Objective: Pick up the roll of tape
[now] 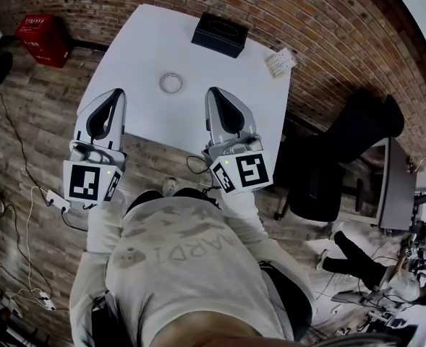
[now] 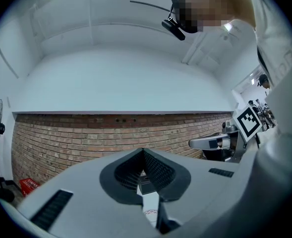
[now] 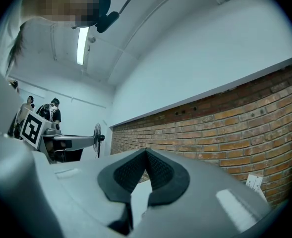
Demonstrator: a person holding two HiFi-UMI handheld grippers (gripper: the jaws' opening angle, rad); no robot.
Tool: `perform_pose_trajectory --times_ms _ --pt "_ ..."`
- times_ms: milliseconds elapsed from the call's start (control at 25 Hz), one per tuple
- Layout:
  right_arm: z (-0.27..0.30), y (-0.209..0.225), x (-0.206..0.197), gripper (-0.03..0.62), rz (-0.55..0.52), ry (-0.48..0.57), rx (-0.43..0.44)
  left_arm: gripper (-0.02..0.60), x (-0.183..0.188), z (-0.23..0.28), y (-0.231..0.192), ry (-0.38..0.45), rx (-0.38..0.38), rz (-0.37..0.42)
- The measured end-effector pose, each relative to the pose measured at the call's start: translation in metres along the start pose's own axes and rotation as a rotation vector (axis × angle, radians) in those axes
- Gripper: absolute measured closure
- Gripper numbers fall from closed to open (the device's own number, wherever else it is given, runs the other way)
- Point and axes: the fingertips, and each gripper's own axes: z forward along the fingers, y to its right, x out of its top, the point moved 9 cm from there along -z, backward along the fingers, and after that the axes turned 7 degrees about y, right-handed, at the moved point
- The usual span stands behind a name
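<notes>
White table (image 1: pixel 144 49) before a brick wall, head view: the roll of tape (image 1: pixel 171 82) lies flat near the table's middle, its hole facing up and its axis upright (a ring, so no long side in plan). It sits ahead of and between the left gripper (image 1: pixel 116 92) and the right gripper (image 1: pixel 213 92), touching neither; both point toward the wall from the near edge. A black box (image 1: pixel 220 34) stands at the far edge and a paper card (image 1: pixel 280 63) at the right corner. Left gripper view: the left gripper (image 2: pixel 143 150) has its jaws closed tip to tip, holding nothing; the black box (image 2: pixel 145 186) shows through the slit below. Right gripper view: the right gripper (image 3: pixel 146 151) has its jaws likewise together and empty, brick wall beyond.
</notes>
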Motion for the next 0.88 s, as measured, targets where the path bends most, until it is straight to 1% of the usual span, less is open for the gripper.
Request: perform_pose_trajectory --times_ms 280,520,760,880 --pt "0.024 0.026 -0.018 0.583 0.024 -0.026 0.014 0.580 -0.017 0.032 -0.006 -0.019 0.004 -0.008" --pt "0.038 0.034 -0.033 0.583 0.044 -0.054 -0.016 0.580 -0.038 0.044 -0.016 -0.064 -0.021 -0.033" --pt "0.055 0.033 -0.037 0.583 0.041 -0.070 -0.079 0.580 -0.051 0.069 -0.039 -0.092 -0.084 -0.062" --pt "0.063 0.018 -0.042 0.583 0.046 -0.075 -0.116 0.580 -0.062 0.077 -0.055 -0.122 -0.133 -0.069"
